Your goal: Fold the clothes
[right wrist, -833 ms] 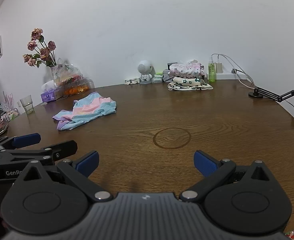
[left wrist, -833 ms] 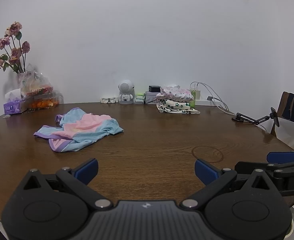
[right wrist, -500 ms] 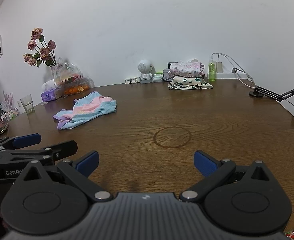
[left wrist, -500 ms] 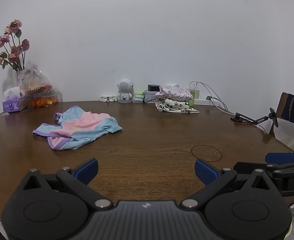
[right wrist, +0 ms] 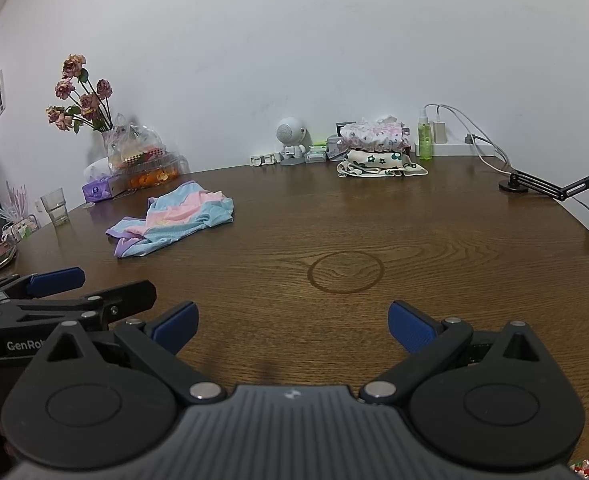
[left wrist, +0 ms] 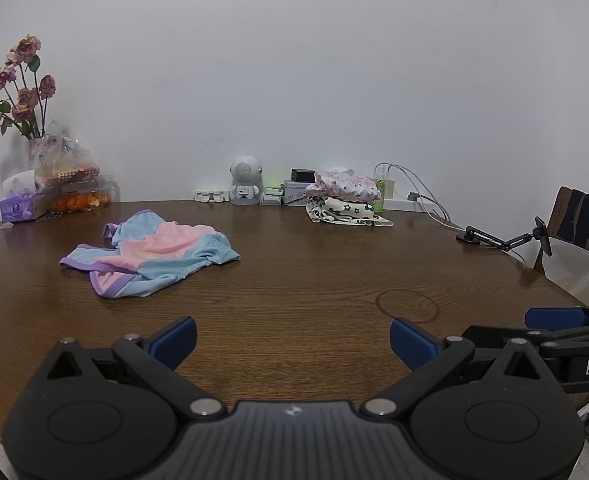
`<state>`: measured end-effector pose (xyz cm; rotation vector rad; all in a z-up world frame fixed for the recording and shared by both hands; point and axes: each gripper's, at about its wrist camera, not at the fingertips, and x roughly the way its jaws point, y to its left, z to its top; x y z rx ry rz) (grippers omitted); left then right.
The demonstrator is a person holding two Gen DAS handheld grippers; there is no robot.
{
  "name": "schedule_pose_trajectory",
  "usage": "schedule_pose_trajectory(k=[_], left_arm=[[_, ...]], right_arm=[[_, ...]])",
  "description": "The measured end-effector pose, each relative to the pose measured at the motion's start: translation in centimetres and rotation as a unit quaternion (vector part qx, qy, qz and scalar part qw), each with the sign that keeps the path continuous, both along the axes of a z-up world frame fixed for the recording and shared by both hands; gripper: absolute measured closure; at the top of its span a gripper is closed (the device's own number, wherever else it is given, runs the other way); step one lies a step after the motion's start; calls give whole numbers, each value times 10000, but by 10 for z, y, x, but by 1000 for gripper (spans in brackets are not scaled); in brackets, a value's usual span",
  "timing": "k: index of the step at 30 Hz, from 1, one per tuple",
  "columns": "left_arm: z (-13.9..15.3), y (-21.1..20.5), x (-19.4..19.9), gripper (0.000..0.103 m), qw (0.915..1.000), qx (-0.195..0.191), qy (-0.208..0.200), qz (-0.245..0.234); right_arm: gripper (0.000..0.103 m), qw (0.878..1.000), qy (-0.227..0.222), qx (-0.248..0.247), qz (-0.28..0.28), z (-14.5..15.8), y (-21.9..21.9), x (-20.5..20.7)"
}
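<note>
Counting on our table [left wrist: 314, 280]: one crumpled pastel garment [left wrist: 150, 252] at far left, two folded garments [left wrist: 344, 198] stacked by the wall. Left gripper [left wrist: 292, 338] and right gripper [right wrist: 292, 322] both spread, empty.

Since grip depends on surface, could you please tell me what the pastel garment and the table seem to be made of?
Garment: probably a thin, soft knit, perhaps slightly meshy; it lies crumpled in limp folds, matte, with purple trim. Table: wood or wood veneer, dark brown with visible grain and a faint ring mark; its soft sheen suggests a smooth, sealed finish.
</note>
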<state>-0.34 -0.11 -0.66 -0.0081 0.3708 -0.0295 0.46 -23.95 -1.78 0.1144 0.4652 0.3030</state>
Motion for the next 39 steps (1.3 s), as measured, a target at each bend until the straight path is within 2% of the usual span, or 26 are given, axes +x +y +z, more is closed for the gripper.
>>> schedule_pose_trajectory(k=[39], left_arm=[[6, 2, 0, 0, 9999, -69, -23, -101]], right_arm=[[0, 10000, -20, -11, 14, 3, 1, 0]])
